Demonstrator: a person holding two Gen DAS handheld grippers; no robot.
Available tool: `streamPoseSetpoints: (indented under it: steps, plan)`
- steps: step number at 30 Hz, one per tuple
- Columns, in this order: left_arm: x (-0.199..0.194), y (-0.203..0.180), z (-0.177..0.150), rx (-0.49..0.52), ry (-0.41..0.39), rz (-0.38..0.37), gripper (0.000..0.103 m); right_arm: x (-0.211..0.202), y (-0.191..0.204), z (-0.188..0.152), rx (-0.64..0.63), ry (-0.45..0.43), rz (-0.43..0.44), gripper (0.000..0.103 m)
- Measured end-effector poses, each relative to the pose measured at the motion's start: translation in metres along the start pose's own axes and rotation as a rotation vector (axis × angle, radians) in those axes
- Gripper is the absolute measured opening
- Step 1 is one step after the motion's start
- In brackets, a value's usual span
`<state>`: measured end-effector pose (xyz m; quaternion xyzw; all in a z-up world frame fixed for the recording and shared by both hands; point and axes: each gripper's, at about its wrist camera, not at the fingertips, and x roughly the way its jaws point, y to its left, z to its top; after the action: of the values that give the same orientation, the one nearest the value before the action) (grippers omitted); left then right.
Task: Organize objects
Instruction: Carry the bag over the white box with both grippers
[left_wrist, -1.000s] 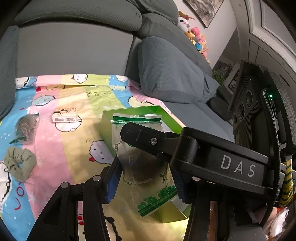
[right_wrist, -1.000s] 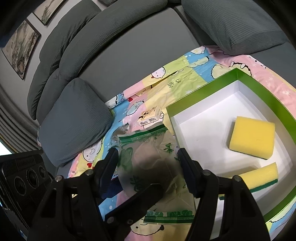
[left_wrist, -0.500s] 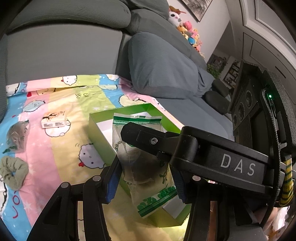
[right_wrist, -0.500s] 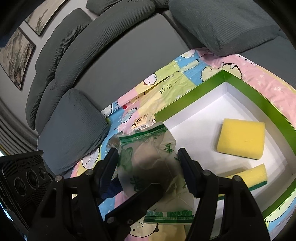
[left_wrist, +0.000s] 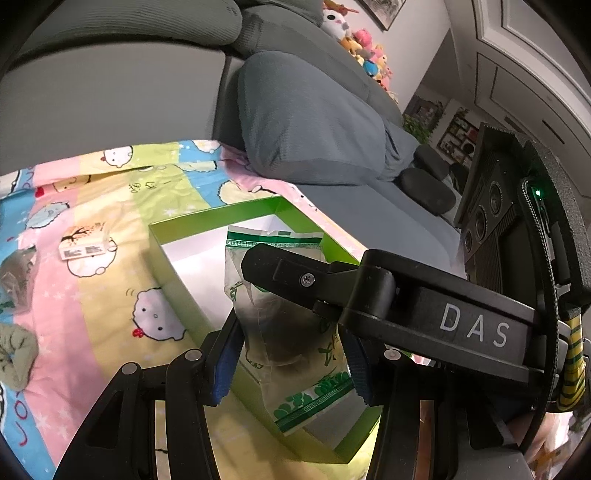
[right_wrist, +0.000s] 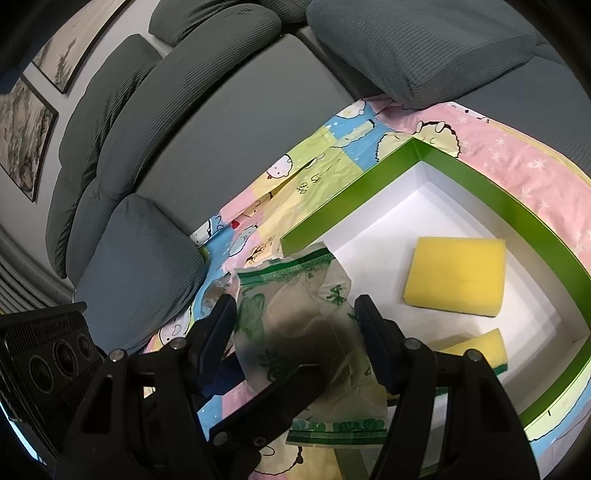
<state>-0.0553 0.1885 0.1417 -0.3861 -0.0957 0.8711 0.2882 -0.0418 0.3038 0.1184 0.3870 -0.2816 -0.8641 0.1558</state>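
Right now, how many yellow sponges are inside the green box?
2. One sponge lies flat on the white floor of the green box; the second sponge lies nearer the camera, partly behind the right gripper. Others may be hidden.

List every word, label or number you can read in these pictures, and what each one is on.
"DAS": white letters on the black arm of the right gripper, seen in the left wrist view.
Green characters on the clear packet: too blurred to read.
Barcode and print on the small box: too small to read.
Nothing else is legible.
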Motion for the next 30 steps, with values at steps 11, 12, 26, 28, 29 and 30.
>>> streamPoseSetpoints:
  steps: [11,12,26,28,29,30]
  plan:
    - [0.014,-0.006,0.002,0.011,0.026,-0.02,0.052,-0.003,-0.014,0.002,0.037,-0.009,-0.022,0.066]
    - [0.015,-0.007,0.002,0.012,0.028,-0.021,0.052,-0.003,-0.016,0.002,0.041,-0.009,-0.024,0.066]
    - [0.03,-0.017,0.003,0.028,0.061,-0.045,0.052,-0.009,-0.032,0.004,0.088,-0.02,-0.05,0.066]
    - [0.032,-0.019,0.003,0.031,0.066,-0.05,0.052,-0.01,-0.034,0.004,0.096,-0.022,-0.056,0.066]
    - [0.033,-0.019,0.003,0.032,0.068,-0.051,0.052,-0.011,-0.036,0.004,0.101,-0.023,-0.062,0.066]
    - [0.035,-0.02,0.003,0.032,0.071,-0.054,0.052,-0.011,-0.037,0.004,0.105,-0.024,-0.065,0.066]
